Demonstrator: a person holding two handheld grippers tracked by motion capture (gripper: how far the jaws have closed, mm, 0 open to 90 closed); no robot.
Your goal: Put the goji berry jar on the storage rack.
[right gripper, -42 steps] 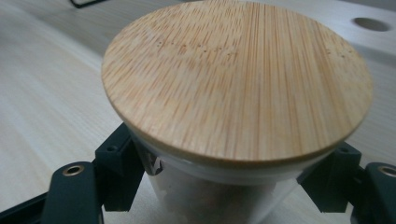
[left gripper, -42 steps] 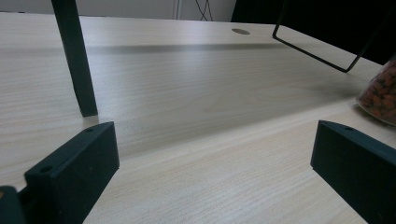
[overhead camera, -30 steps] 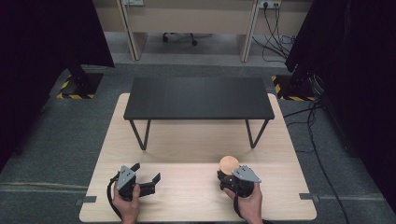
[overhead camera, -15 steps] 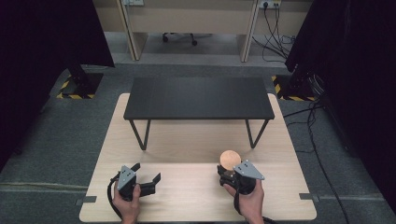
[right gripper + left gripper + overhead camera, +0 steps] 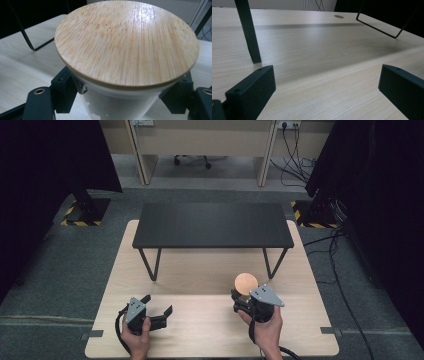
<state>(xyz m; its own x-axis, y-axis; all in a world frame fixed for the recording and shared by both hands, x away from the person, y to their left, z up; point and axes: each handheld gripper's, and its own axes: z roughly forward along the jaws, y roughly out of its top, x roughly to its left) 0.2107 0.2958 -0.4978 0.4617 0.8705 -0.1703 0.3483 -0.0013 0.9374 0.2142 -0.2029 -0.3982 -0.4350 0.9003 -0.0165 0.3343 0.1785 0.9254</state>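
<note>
The right gripper (image 5: 244, 296) is pinching a white jar (image 5: 112, 105) just under its bamboo lid (image 5: 126, 42), holding it upright in front of the black shelf (image 5: 212, 225), near the shelf's right leg. The left gripper (image 5: 162, 312) is resting with jaws spread and empty on the table (image 5: 200, 270), in front of the shelf's left leg.

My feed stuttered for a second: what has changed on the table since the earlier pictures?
The right tongs, shut on the white jar with a bamboo lid, have lifted it a little, so it looks slightly bigger in the high view. The left tongs stay open, resting on the wooden table; the black bench is unmoved.
</note>
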